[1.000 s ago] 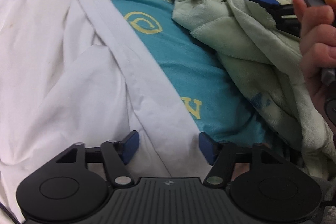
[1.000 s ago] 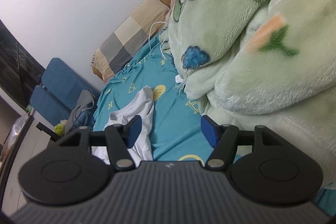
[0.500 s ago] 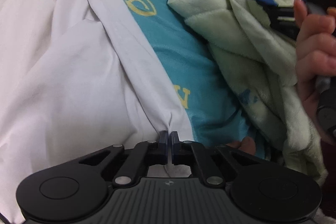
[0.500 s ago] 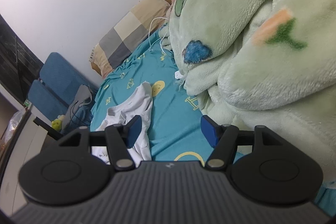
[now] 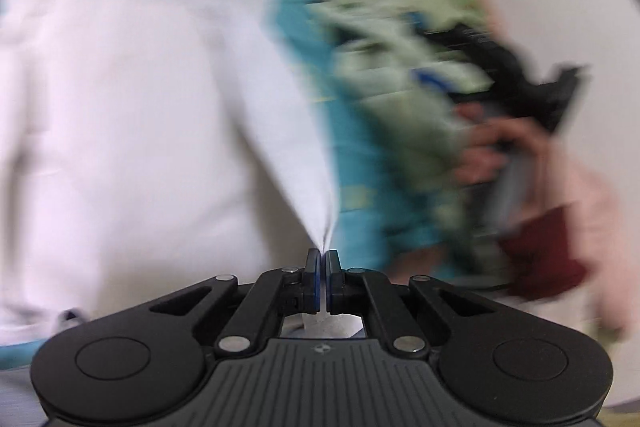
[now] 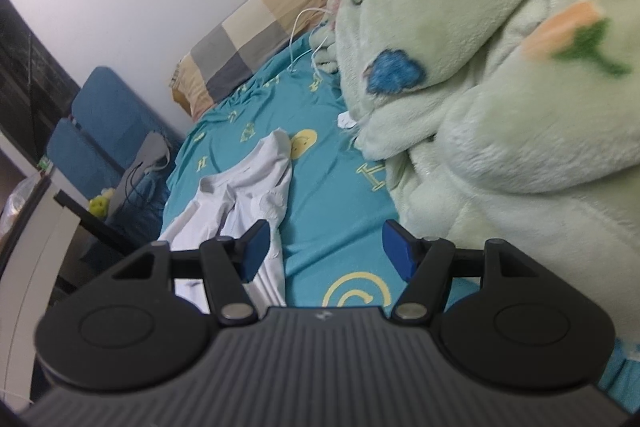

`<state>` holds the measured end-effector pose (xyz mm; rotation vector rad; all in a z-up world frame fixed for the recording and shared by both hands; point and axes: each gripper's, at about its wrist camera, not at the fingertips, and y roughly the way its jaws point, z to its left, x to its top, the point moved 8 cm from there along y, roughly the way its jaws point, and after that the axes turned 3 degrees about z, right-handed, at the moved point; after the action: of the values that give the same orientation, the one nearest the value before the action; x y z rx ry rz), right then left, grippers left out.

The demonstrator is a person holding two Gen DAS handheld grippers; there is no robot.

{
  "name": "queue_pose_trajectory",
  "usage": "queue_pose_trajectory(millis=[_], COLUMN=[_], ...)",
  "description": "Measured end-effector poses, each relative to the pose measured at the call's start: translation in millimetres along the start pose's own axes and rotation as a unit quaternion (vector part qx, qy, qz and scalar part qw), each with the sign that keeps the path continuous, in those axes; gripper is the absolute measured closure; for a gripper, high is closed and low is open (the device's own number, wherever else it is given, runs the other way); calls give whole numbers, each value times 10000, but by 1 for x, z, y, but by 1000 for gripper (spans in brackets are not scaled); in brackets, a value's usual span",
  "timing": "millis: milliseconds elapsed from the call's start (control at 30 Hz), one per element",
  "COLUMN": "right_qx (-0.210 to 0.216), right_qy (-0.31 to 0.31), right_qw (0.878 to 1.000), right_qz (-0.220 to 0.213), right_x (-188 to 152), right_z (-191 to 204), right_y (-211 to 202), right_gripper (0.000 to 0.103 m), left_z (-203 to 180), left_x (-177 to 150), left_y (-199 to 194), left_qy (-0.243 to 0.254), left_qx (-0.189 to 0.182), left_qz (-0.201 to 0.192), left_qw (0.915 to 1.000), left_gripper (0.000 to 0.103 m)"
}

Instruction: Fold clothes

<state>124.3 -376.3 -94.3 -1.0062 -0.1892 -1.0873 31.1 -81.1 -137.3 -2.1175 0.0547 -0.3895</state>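
Jaws of the left gripper are closed on a corner of the white shirt; the cloth rises taut into a peak at the pinch, which suggests the corner is held to be lifted for a fold. The left view is motion-blurred. Jaws of the right gripper stand apart and hold nothing, above the bed. The shirt lies spread and creased along the bed's left side. A green blanket is heaped along the right side; a checked pillow sits at the head.
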Motion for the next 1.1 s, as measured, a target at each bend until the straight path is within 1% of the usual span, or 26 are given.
queue_pose_trajectory(millis=[67,100,133,233,333,433,467,500,533,567,633,767,800,833,900,933,1000,1100], right_qx=[-47,-69,-83,-80,-86,87,192,318,437,540,687,892,883,833,734,708,774,818], right_qy=[-69,-110,-145,-240,-338,-220,-132,-30,67,149,224,180,60,-153,-551,-643,-665,-626], right_qw=[9999,9999,9998,9995,9991,9990,9987,9981,9972,9963,9945,9913,9913,9912,9896,9884,9851,9826], right_qz=[63,100,137,208,245,390,460,530,596,653,757,952,970,1013,1103,1176,1383,1547], right_x=[-4,-6,-8,-12,-14,-17,-17,-18,-18,-19,-17,-3,2,6,13,14,14,11], right_z=[3,5,7,12,16,18,18,19,20,22,29,47,52,57,66,66,64,58], right_y=[4,6,8,11,15,22,24,27,29,31,38,67,78,90,115,129,159,194], right_gripper=[37,37,37,37,37,37,38,38,38,38,38,38,38,38,39,39,39,41], left_z=[25,37,44,52,51,34,27,21,13,2,-22,-63,-71,-76,-76,-75,-70,-61], left_x=[-4,-5,-7,-16,-18,-9,-7,-4,-1,3,8,1,-1,-5,-15,-19,-23,-22], left_y=[1,0,-1,-5,-19,-37,-43,-48,-50,-46,-33,8,17,32,54,64,78,85], left_qy=[61,173,224,316,436,630,652,673,725,831,1080,1822,2030,2223,2450,2551,2580,2463], left_qx=[612,973,1165,1282,1230,1039,933,835,738,655,502,411,416,426,430,430,455,496], left_qz=[123,141,195,372,203,-281,-450,-611,-800,-920,-1083,-937,-867,-773,-553,-441,-272,-213], left_qw=[9980,9950,9927,9905,9912,9922,9925,9924,9914,9901,9870,9779,9744,9710,9670,9650,9647,9677], left_gripper=[101,101,101,101,100,99,95,88,84,79,76,69,65,63,58,58,56,56])
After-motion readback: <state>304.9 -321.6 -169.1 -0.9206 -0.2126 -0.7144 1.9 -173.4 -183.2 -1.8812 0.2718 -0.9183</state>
